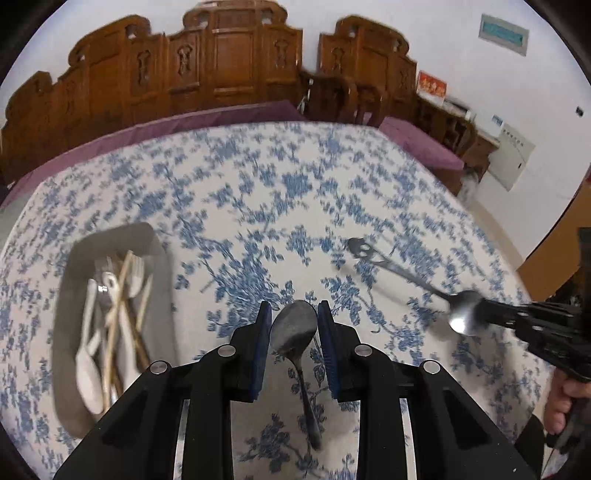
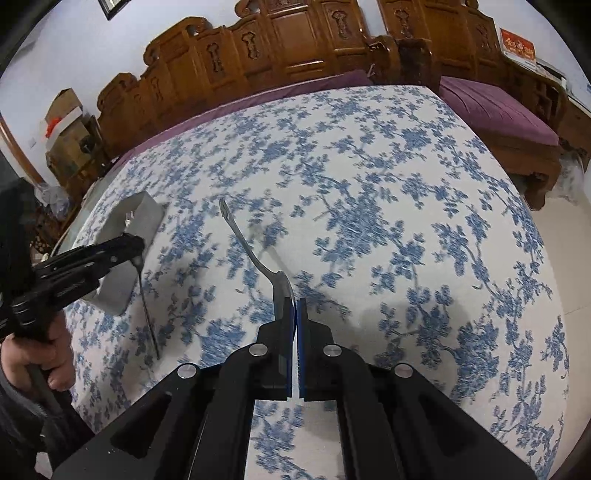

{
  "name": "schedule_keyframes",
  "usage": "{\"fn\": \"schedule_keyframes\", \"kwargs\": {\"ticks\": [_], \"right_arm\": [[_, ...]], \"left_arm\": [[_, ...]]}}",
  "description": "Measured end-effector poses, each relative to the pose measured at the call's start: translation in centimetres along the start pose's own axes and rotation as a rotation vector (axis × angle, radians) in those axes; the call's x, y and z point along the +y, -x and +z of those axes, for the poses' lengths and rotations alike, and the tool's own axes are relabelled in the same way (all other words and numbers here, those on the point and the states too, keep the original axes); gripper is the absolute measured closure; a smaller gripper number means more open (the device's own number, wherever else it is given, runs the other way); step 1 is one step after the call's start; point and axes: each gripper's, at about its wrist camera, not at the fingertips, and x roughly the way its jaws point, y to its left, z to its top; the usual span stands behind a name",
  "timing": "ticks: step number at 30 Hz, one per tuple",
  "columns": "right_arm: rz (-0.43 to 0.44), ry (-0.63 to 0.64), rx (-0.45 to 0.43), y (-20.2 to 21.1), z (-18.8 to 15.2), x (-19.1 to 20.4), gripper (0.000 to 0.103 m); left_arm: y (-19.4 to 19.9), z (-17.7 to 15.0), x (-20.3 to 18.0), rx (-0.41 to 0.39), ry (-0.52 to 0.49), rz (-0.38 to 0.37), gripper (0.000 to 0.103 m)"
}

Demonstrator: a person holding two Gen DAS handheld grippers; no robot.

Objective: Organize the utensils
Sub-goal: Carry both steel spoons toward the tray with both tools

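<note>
The left tongs (image 1: 293, 325) are gripping a dark spoon (image 1: 295, 332) by its bowl, it seems. The right tongs (image 2: 295, 314) are pinching a second spoon (image 2: 255, 254) above the table (image 2: 369, 184), the grey tray (image 1: 118, 243) lying nearby.

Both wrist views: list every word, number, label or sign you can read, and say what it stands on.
No text can be read in either view.
Red card with gold characters, against the wall: too blurred.
Blue-green wall sign: too blurred.
White wall box, with a row of dark marks: too small.
Spoons, grey tray, tablecloth: no lettering seen.
</note>
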Motion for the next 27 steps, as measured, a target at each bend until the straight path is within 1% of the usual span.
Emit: {"fn": "schedule_keyframes", "kwargs": {"ticks": [3, 8, 9, 10, 18, 19, 21, 22, 25, 27], "right_arm": [[0.015, 0.007, -0.010, -0.1, 0.3, 1.3, 0.101], [0.023, 0.024, -0.006, -0.6, 0.2, 3.4, 0.101], [0.024, 0.029, -0.003, -0.6, 0.2, 3.8, 0.101], [0.024, 0.034, -0.001, -0.7, 0.1, 4.2, 0.101], [0.013, 0.052, -0.002, -0.4, 0.0, 5.3, 0.101], [0.011, 0.052, -0.004, -0.3, 0.0, 5.3, 0.101], [0.009, 0.056, -0.009, 0.0, 0.2, 5.5, 0.101], [0.009, 0.058, -0.013, 0.2, 0.3, 5.7, 0.101], [0.014, 0.062, -0.022, 0.4, 0.6, 6.3, 0.100], [0.018, 0.069, -0.029, 0.6, 0.8, 7.0, 0.101]], "left_arm": [[2.6, -0.4, 0.6, -0.049, -0.012, -0.010, 0.079], [4.5, -1.2, 1.2, -0.073, -0.020, -0.012, 0.081], [4.7, -1.3, 1.2, -0.076, -0.020, -0.014, 0.083], [4.9, -1.6, 1.4, -0.080, -0.023, -0.016, 0.093], [4.9, -1.9, 1.6, -0.092, -0.051, 0.022, 0.097], [4.9, -1.9, 1.6, -0.086, -0.051, 0.023, 0.101], [5.3, -1.7, 2.0, -0.091, -0.034, -0.003, 0.101], [5.6, -1.4, 2.1, -0.098, -0.039, 0.028, 0.101], [6.7, -0.8, 2.8, -0.116, -0.028, 0.029, 0.101], [7.7, -0.2, 3.5, -0.136, -0.029, 0.052, 0.101]]}}
